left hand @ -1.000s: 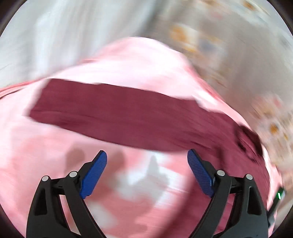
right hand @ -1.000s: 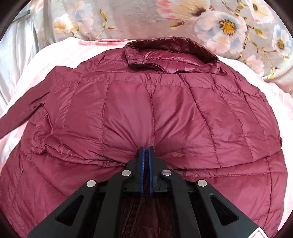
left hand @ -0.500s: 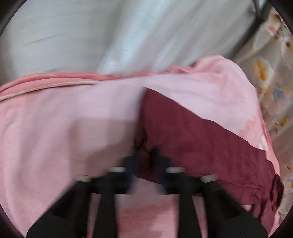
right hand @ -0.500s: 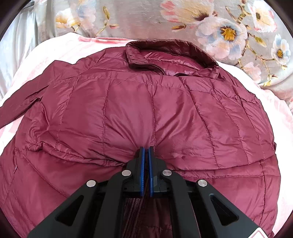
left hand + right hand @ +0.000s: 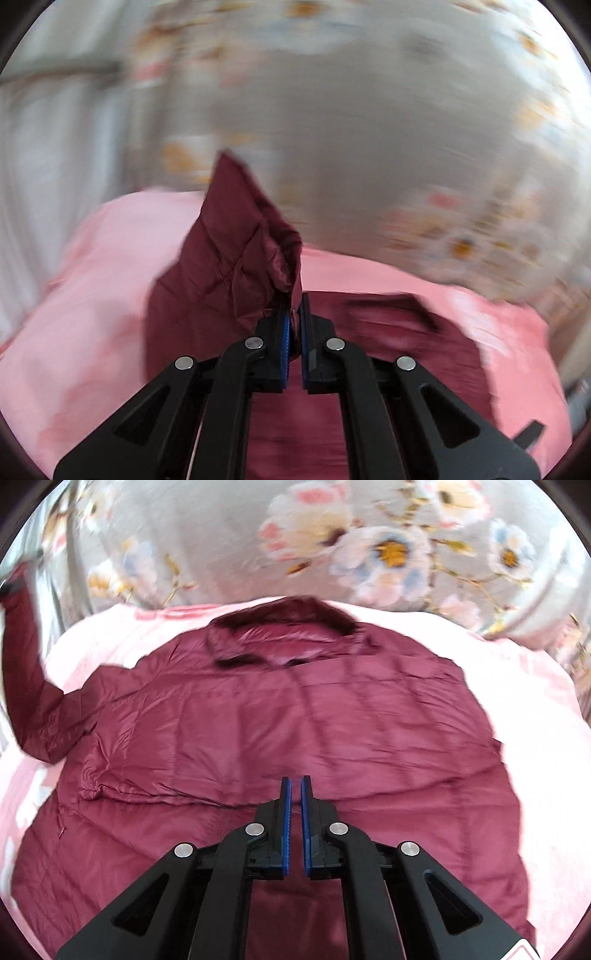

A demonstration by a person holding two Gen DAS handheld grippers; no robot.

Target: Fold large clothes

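The left gripper has its blue pads pressed together on the cuff end of the sleeve, and the maroon fabric stands up in a crumpled peak above the pink bedspread. That view is badly smeared, so the flowered fabric behind shows only as grey and orange streaks.

Over on the right wrist view, the quilted jacket lies spread flat on the pink bedspread, collar at the far side near the flowered fabric. Its sleeve rises up off the bed at the far left edge. The right gripper hangs just over the jacket's lower middle, pads almost touching, nothing pinched between them.

No brand, label or lettering can be read anywhere.
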